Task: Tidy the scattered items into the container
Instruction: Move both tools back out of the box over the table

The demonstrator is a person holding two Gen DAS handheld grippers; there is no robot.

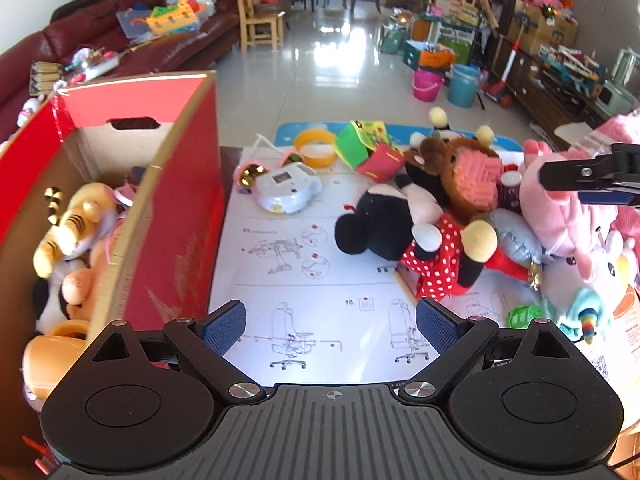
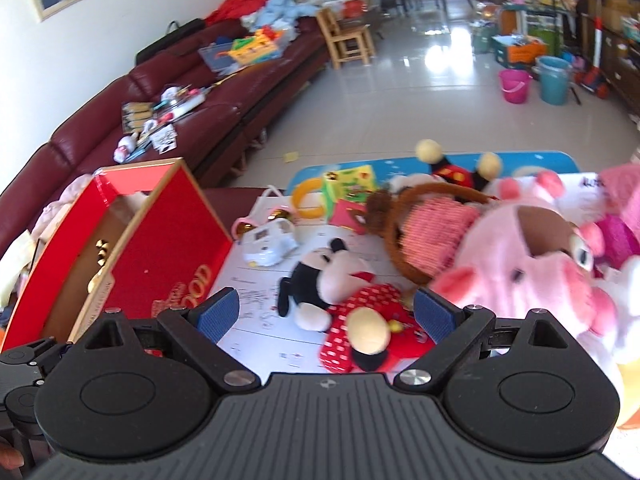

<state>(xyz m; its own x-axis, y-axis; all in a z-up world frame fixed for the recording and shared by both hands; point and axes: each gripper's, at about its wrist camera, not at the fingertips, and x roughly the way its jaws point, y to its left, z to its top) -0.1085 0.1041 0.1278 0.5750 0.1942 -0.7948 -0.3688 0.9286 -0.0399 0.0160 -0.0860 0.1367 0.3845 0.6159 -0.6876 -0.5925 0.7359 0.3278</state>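
Note:
A red cardboard box (image 1: 176,208) stands at the left and holds a tiger plush (image 1: 76,228) and other soft toys; it also shows in the right wrist view (image 2: 160,240). A Minnie plush (image 1: 404,228) in a red dotted dress lies on the paper sheet, also in the right wrist view (image 2: 340,292). A pink plush (image 2: 516,260) and a brown plush (image 1: 464,168) lie to its right. My left gripper (image 1: 330,324) is open and empty over the sheet beside the box. My right gripper (image 2: 326,316) is open above the Minnie plush; its fingers (image 1: 576,176) show at the left view's right edge.
A white-blue toy car (image 1: 286,190), a yellow ring (image 1: 316,148), a green cube (image 1: 356,146) and a unicorn plush (image 1: 588,280) lie on the table. A dark red sofa (image 2: 192,120) with clutter runs along the left. Buckets (image 2: 532,80) stand on the tiled floor.

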